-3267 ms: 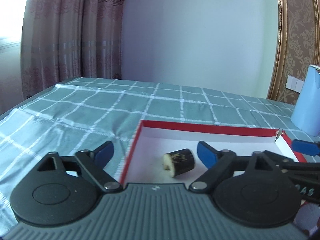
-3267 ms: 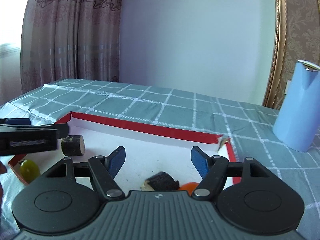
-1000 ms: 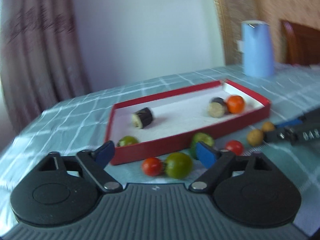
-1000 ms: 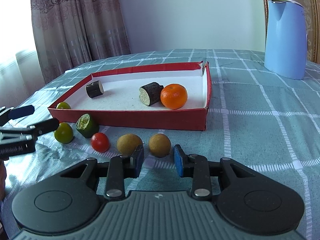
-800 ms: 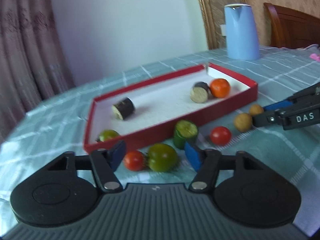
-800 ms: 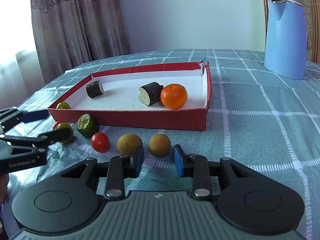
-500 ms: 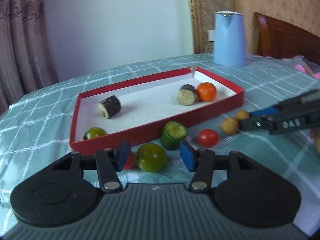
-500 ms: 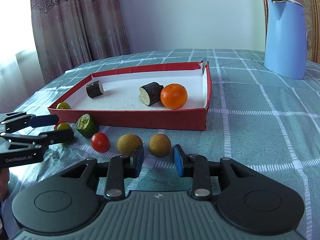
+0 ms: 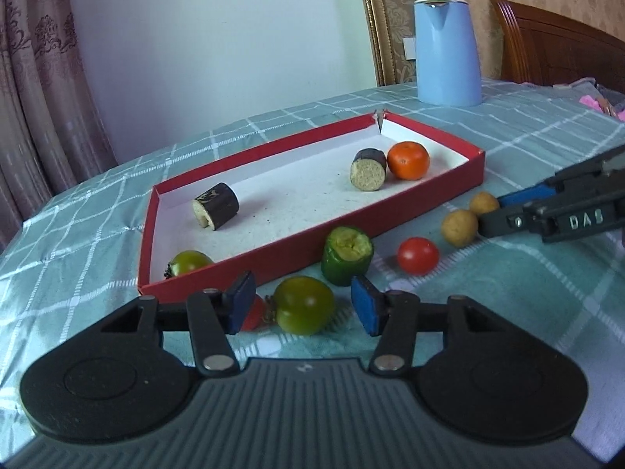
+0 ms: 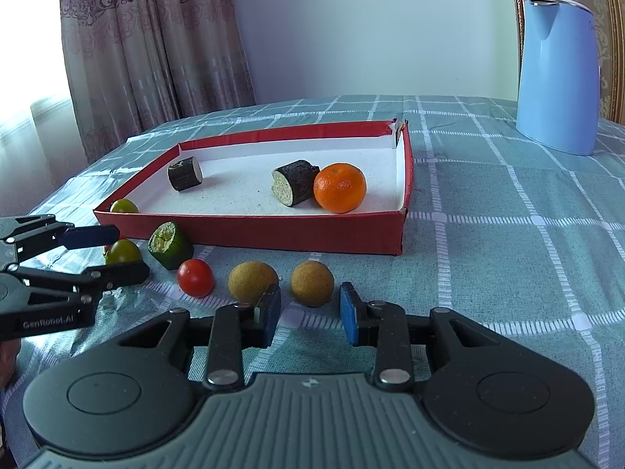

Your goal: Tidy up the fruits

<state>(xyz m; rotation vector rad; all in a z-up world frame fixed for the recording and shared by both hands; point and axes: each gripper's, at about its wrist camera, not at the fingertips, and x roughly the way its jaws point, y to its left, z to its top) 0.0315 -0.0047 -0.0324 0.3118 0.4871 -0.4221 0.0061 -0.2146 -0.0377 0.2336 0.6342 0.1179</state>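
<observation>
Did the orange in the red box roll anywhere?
No. The orange is still beside the dark cut piece near the red box's right wall.

2 green tomatoes [image 9: 304, 305], 2 red tomatoes [image 9: 417, 255], 2 longans [image 9: 459, 228], 1 orange [image 9: 408, 160].

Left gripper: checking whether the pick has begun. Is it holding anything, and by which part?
Nothing yet. The left gripper has just been closing its jaws around the green tomato, which sits between the pads with gaps at both sides.
</observation>
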